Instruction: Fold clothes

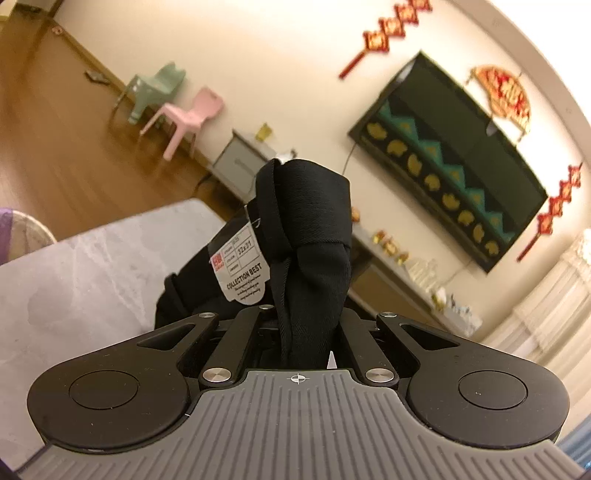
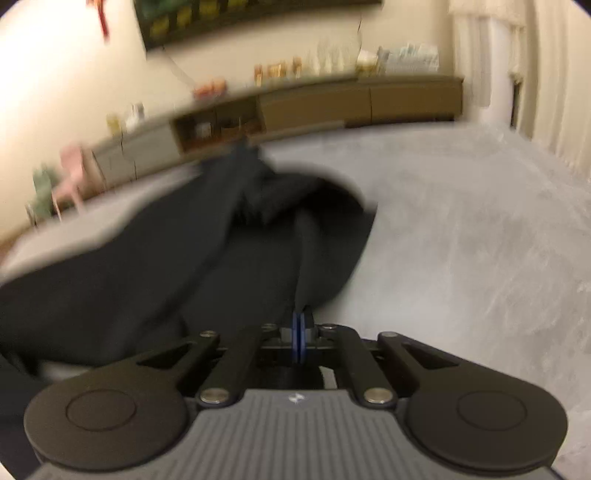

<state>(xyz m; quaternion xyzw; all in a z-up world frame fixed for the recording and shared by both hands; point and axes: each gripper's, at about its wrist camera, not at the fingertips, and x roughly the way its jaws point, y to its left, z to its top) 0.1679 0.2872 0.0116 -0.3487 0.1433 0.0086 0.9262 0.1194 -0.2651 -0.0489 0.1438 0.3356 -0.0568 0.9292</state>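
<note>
The left hand-held gripper [image 1: 310, 332] is clenched on a bunched fold of the black garment [image 1: 310, 229], which rises straight out of its jaws and blocks the middle of its view. A white paper tag [image 1: 242, 271] hangs from the cloth just left of that fold. Below and to the left of this gripper lies the grey surface [image 1: 85, 280], with more of the dark cloth resting on it. Beyond the cloth stand a pink chair [image 1: 188, 118] and a green chair [image 1: 155, 88] on the wooden floor [image 1: 48, 147], well apart from the gripper. To the right on the far wall hangs a dark framed panel [image 1: 454, 162] flanked by red ornaments [image 1: 391, 26].

The right hand-held gripper [image 2: 301, 325] is closed tight, its blue pads [image 2: 300, 332] pressed together and pinching an edge of the same garment [image 2: 207, 258]. The view is blurred. The cloth spreads ahead and to the left of the pads, heaped on the grey surface [image 2: 461, 229], which lies bare to the right. Behind it runs a long low cabinet [image 2: 362, 99] carrying small items too blurred to name.
</note>
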